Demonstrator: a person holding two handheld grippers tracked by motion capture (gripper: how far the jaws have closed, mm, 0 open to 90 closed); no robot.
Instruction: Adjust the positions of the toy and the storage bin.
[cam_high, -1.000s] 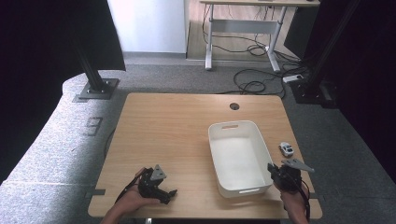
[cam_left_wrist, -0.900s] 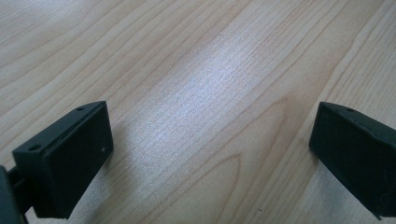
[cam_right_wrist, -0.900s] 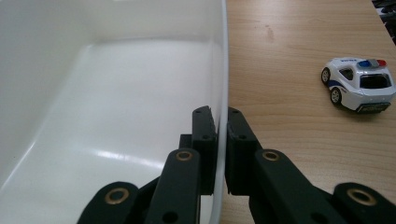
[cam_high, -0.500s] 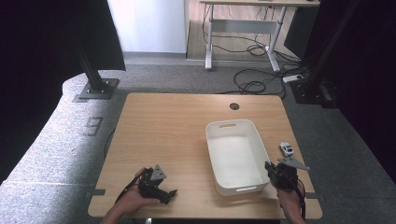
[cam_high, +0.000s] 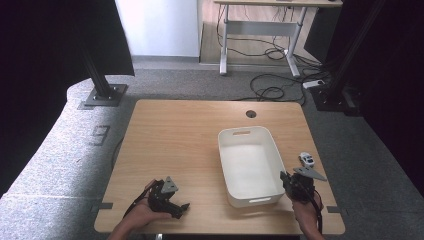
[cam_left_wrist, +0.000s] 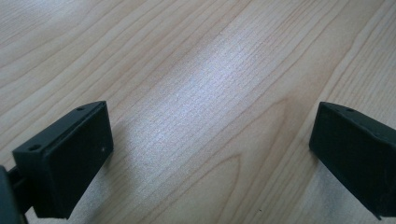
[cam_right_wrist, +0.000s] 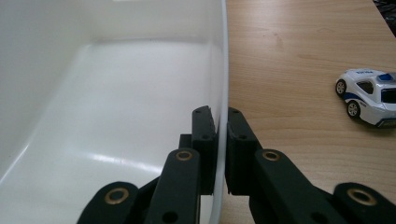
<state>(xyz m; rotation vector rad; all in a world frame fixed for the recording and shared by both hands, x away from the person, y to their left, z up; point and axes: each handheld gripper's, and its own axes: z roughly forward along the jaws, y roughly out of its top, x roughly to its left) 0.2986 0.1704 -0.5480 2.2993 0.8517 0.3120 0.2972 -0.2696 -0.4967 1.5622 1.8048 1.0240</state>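
Now | right gripper (cam_right_wrist: 222, 121) clamps tub (cam_right_wrist: 116, 93) wall | left gripper (cam_high: 172, 202) low, open

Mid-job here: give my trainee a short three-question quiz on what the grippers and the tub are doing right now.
1. True or false: the right gripper is clamped on the white tub's wall.
2. What lies between the left gripper's jaws? A) toy car B) bare table C) tub rim
3. Where is the toy car relative to the tub?

Key
1. True; one jaw inside, one outside.
2. B; the jaws stand wide open over the table.
3. On the table outside the tub, on the right gripper's side.
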